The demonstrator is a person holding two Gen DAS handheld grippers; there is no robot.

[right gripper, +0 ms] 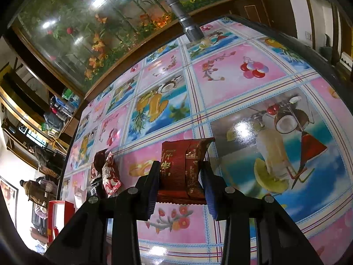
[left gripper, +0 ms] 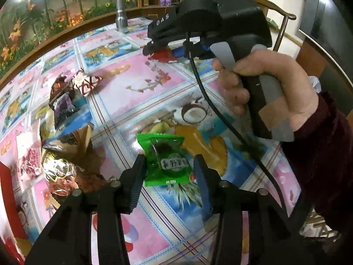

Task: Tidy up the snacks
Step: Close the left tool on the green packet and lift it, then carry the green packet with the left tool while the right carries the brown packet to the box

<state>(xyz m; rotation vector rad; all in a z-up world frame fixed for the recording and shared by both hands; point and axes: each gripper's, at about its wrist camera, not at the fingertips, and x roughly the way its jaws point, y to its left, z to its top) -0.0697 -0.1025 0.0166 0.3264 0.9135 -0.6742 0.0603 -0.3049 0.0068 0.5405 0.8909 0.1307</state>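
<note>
Jaws, left: left gripper [left gripper: 169,167] released; the pads stand either side of the green snack packet [left gripper: 166,159] with a gap showing at the right pad, the left pad at the packet's edge.
Jaws, right: right gripper [right gripper: 179,176] clenched on the dark red snack packet [right gripper: 184,167], both pads pressing its sides, packet lifted clear of the bench [right gripper: 242,84].
Green packet, position: flat on the bench, directly ahead between the left jaws, reaching beyond their tips.
Green packet, axis: long axis runs away from the jaws, slightly tilted; the short width faces the pads.
Nearer hand: the left; the right is well beyond the green packet, already loaded.
Snack pile [left gripper: 64,114]: left of the green packet, several wrappers overlapping; a red box [left gripper: 8,176] lies further left at the bench edge.
Left view only: the person's hand [left gripper: 264,88] on the right gripper's handle, and the green packet.
Right view only: the grip on the dark red packet, seen from behind the pads.
Judgement: the green packet appears just set down or about to be re-gripped; which, cannot be told.
</note>
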